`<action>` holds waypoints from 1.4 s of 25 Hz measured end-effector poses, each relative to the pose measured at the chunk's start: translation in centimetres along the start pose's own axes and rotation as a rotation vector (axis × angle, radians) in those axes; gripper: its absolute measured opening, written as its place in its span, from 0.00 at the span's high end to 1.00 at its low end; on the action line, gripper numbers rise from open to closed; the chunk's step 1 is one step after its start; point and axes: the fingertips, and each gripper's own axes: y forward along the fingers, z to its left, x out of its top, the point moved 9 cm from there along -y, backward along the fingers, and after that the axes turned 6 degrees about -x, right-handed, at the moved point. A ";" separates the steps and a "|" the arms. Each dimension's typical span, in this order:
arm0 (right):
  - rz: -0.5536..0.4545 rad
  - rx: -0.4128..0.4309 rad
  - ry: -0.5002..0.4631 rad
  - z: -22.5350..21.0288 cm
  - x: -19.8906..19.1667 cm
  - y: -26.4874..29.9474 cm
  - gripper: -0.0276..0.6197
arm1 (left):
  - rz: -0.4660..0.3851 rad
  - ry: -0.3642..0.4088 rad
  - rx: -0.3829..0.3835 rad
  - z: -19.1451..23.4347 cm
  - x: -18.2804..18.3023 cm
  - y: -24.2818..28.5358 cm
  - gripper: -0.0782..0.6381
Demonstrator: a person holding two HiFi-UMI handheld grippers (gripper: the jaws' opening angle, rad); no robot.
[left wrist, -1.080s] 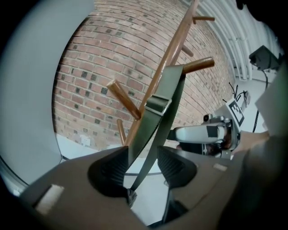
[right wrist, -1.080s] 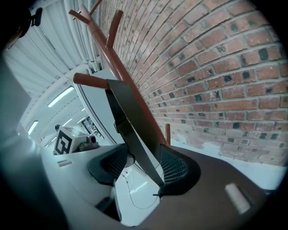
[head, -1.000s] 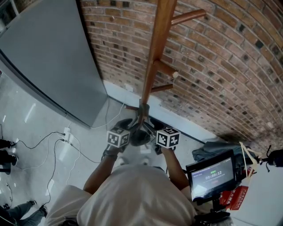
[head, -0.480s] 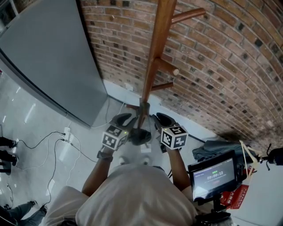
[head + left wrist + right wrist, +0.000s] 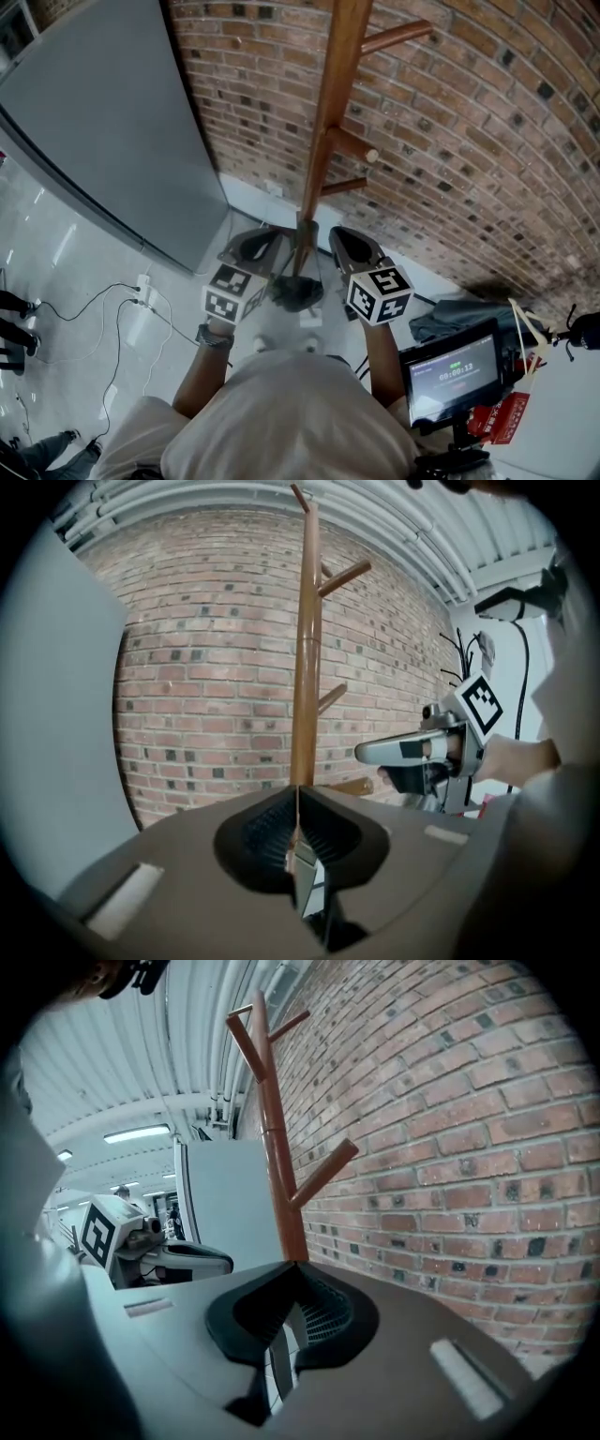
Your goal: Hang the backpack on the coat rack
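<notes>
Your left gripper [image 5: 298, 791] has its jaws closed pad to pad, with nothing that I can make out between them, and your right gripper [image 5: 298, 1267] is likewise closed tight and empty. You hold the two side by side in front of the rack [image 5: 328, 112], one on each side of its pole and below its pegs, with the brick wall [image 5: 469, 141] just behind. The backpack [image 5: 294, 292] looks to be the dark heap on the floor [image 5: 112, 244] at the rack's foot, below and between your grippers, and neither one touches it.
</notes>
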 end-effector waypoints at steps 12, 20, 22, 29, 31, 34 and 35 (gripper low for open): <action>-0.140 0.038 -0.082 1.6 5.8 -2.0 0.95 | -0.177 0.188 0.042 -1.7 7.7 -3.6 0.89; -0.149 0.083 -0.188 2.9 7.4 -2.6 0.96 | -0.227 0.300 0.072 -3.0 10.1 -4.6 0.89; -0.153 0.085 -0.195 3.1 7.8 -2.7 0.96 | -0.229 0.317 0.079 -3.2 10.3 -4.8 0.89; -0.164 0.096 -0.190 3.3 8.4 -3.2 0.96 | -0.225 0.322 0.076 -3.5 10.4 -4.9 0.89; -0.164 0.099 -0.186 3.3 8.4 -3.2 0.96 | -0.221 0.321 0.076 -3.5 10.3 -4.9 0.89; -0.161 0.102 -0.184 3.4 8.2 -3.2 0.96 | -0.214 0.314 0.068 -3.5 9.9 -4.7 0.89; -0.161 0.103 -0.182 3.4 8.1 -3.1 0.96 | -0.211 0.310 0.064 -3.5 9.7 -4.7 0.89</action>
